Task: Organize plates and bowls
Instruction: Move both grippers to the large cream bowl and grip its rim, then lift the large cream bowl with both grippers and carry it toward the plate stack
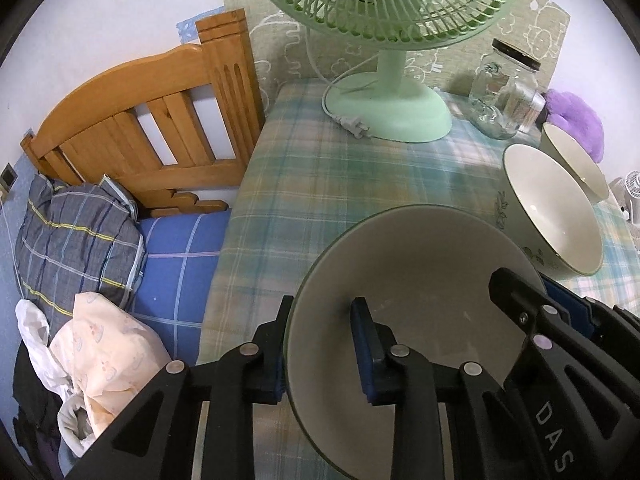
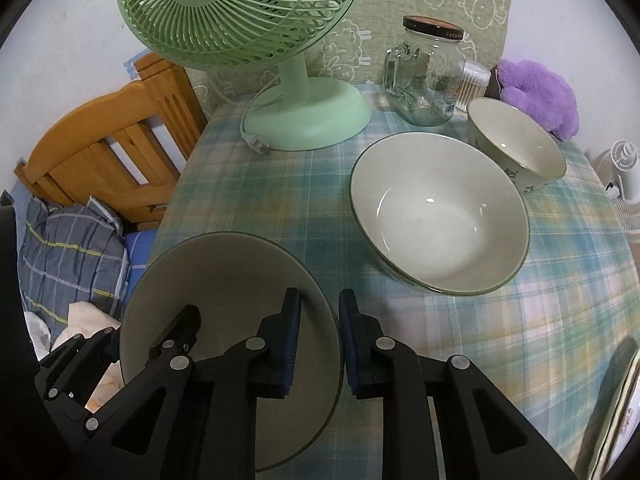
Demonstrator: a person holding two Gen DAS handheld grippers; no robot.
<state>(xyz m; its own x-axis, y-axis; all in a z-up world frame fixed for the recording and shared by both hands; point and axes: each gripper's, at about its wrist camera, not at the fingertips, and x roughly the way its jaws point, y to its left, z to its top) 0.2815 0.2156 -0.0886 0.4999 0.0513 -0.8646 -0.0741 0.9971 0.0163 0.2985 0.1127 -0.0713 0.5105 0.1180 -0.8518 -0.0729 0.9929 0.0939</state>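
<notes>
A large grey-green bowl (image 1: pixel 420 280) (image 2: pixel 224 280) is held above the plaid table between both grippers. My left gripper (image 1: pixel 320 348) straddles its left rim, one finger outside and one inside, with the jaws closed on the rim. My right gripper (image 2: pixel 320 340) straddles its right rim the same way; its fingers (image 1: pixel 520 300) show in the left wrist view. A second large bowl (image 2: pixel 440 212) (image 1: pixel 552 216) sits on the table to the right. A smaller bowl with leaf pattern (image 2: pixel 516 144) (image 1: pixel 576 160) sits behind it.
A green desk fan (image 2: pixel 308 120) (image 1: pixel 392 108) with its loose cord stands at the back of the table (image 2: pixel 520 340). A glass jar (image 2: pixel 428 76), cotton swabs and a purple plush (image 2: pixel 536 92) are at the back right. A wooden bed (image 1: pixel 140 120) lies left of the table edge.
</notes>
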